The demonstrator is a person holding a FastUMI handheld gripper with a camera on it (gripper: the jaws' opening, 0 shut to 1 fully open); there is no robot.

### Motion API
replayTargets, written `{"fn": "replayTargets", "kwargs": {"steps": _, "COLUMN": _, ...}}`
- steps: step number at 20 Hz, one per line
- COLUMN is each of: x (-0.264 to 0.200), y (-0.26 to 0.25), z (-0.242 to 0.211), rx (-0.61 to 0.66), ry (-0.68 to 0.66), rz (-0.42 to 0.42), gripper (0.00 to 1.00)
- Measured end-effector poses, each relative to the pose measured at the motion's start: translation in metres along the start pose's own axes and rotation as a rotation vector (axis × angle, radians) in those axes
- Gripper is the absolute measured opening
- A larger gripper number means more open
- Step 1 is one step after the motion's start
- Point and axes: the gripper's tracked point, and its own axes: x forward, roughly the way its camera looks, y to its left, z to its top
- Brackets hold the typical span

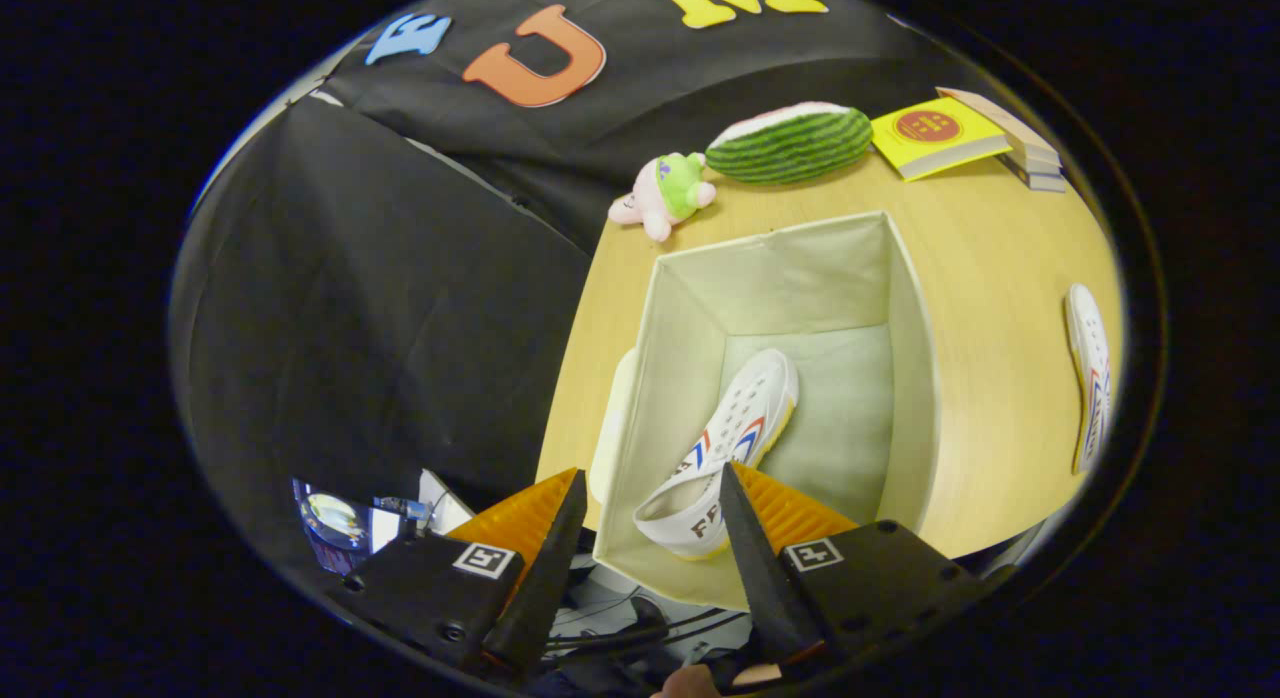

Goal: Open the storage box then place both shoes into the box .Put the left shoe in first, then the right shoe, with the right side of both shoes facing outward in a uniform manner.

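Observation:
The open cream fabric storage box [905, 358] stands on the wooden table [1000, 268], and I look down into it from above its near rim. One white shoe [735, 428] with red and blue stripes lies on its side on the box floor, heel toward me and toe pointing away. My gripper [652, 476] hovers open above the box's near left corner; the shoe's heel shows in the gap between the fingers, which do not touch it. The second white shoe [1090, 378] lies on the table to the right of the box.
Beyond the box lie a pink and green plush toy [665, 193], a watermelon-shaped cushion [790, 143] and a stack of books [940, 133]. A pale flap [610, 418] hangs off the box's left side at the table's left edge. Clutter sits below on the left.

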Motion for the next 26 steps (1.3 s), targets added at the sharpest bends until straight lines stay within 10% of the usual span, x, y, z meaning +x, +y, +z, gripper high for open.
{"fn": "replayTargets", "kwargs": {"steps": 11, "x": -0.121, "y": -0.057, "z": 0.057, "rx": -0.357, "ry": -0.289, "rz": -0.228, "gripper": 0.91}}
{"fn": "replayTargets", "kwargs": {"steps": 26, "x": -0.233, "y": -0.292, "z": 0.043, "rx": -0.338, "ry": -0.225, "rz": -0.549, "gripper": 0.91}}
